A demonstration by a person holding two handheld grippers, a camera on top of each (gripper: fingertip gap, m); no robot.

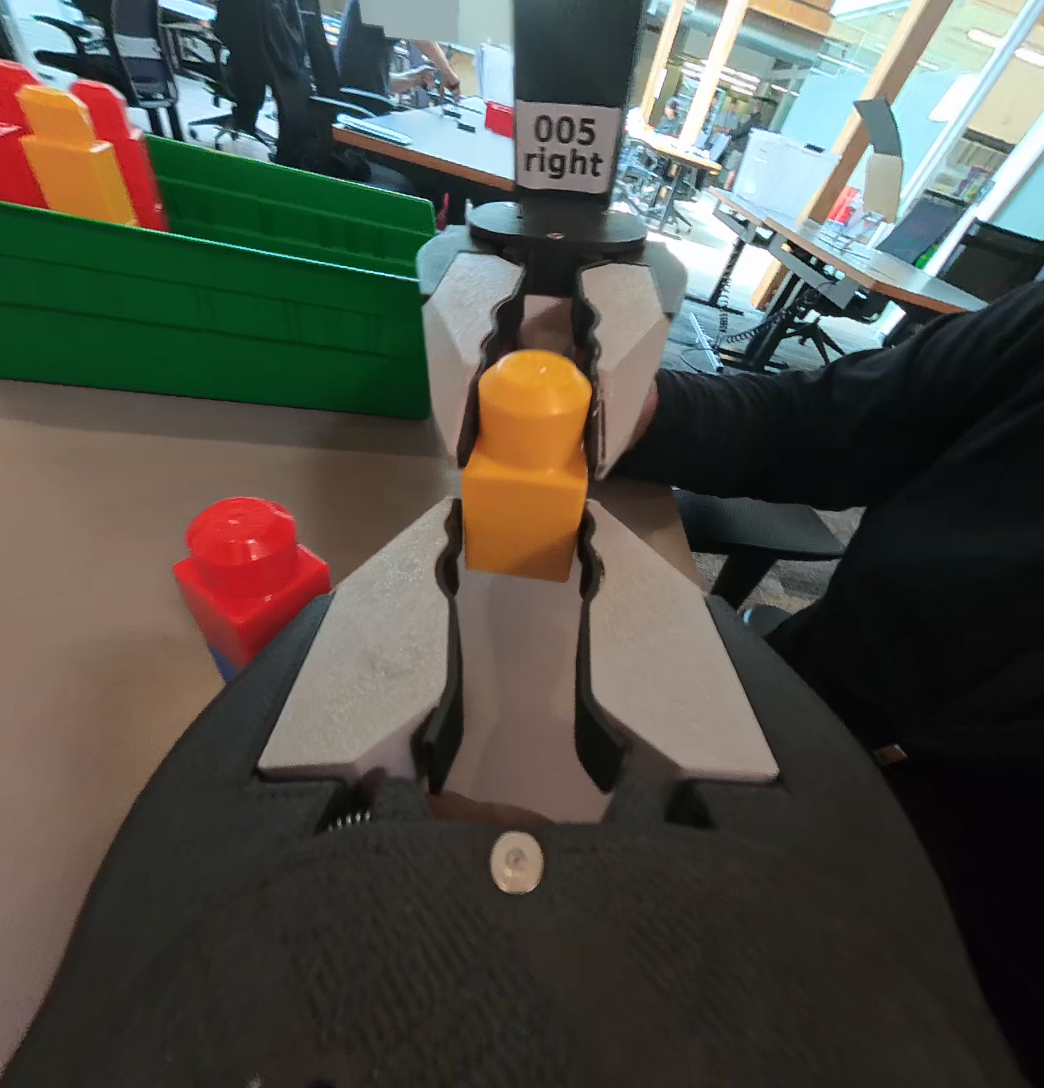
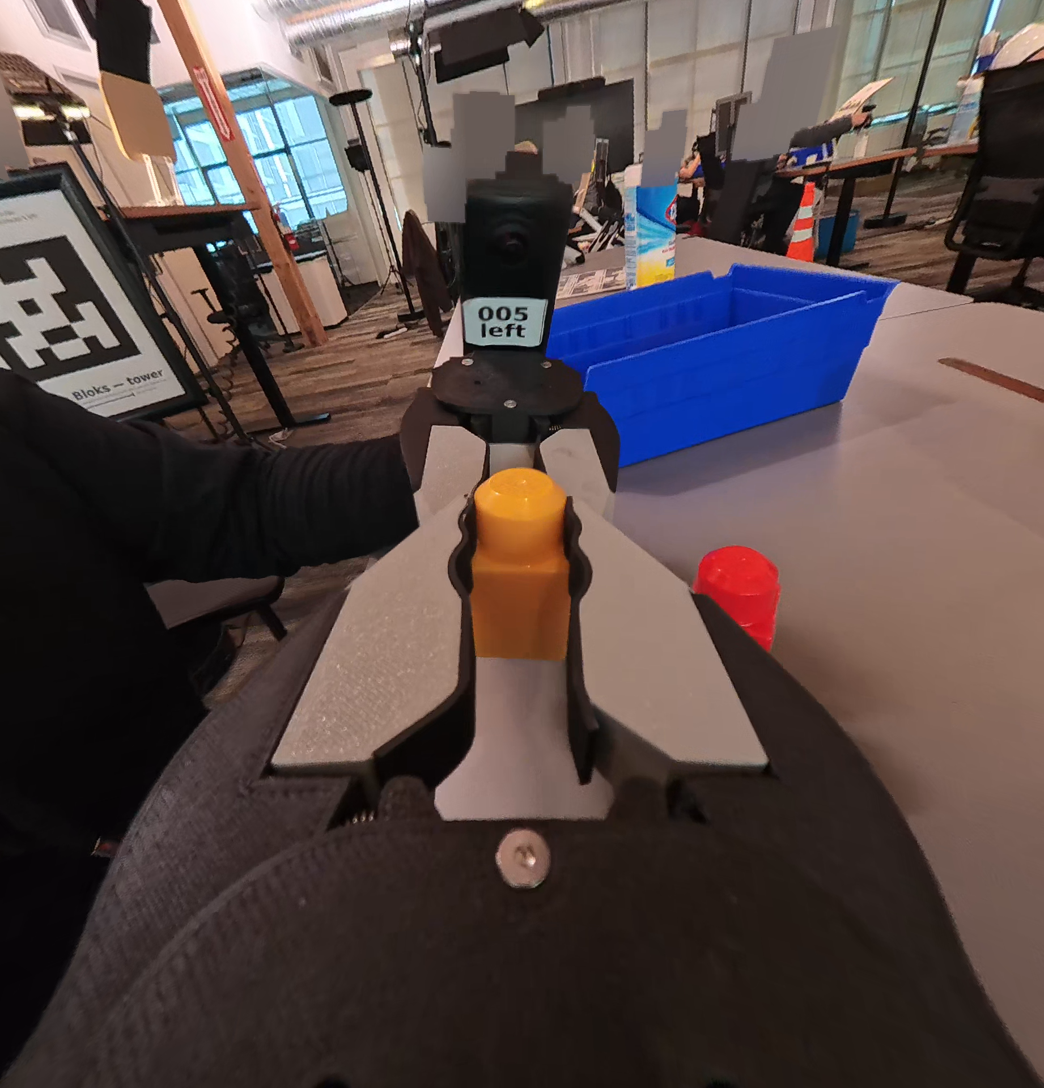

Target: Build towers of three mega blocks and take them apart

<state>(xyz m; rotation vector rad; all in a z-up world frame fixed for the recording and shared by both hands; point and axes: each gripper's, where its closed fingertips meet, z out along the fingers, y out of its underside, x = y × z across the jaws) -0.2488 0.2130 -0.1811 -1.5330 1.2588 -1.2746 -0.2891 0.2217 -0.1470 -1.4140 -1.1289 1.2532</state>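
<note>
both tongs grip orange block (image 1: 522, 506) | red block (image 1: 250, 574) near, apparently clear

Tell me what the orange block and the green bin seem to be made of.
Orange block: apparently hard moulded plastic, smooth and semi-glossy, with a highlight on its round stud. Green bin: probably rigid plastic too, with a duller sheen and moulded ribs along its wall.

Orange block (image 1: 522, 471), red block (image 1: 250, 580), green bin (image 1: 213, 329)

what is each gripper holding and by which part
Both hold the same orange plastic mega block: the left gripper clamps its square body, while the right gripper grips the round stud and upper body from the opposite side.
</note>
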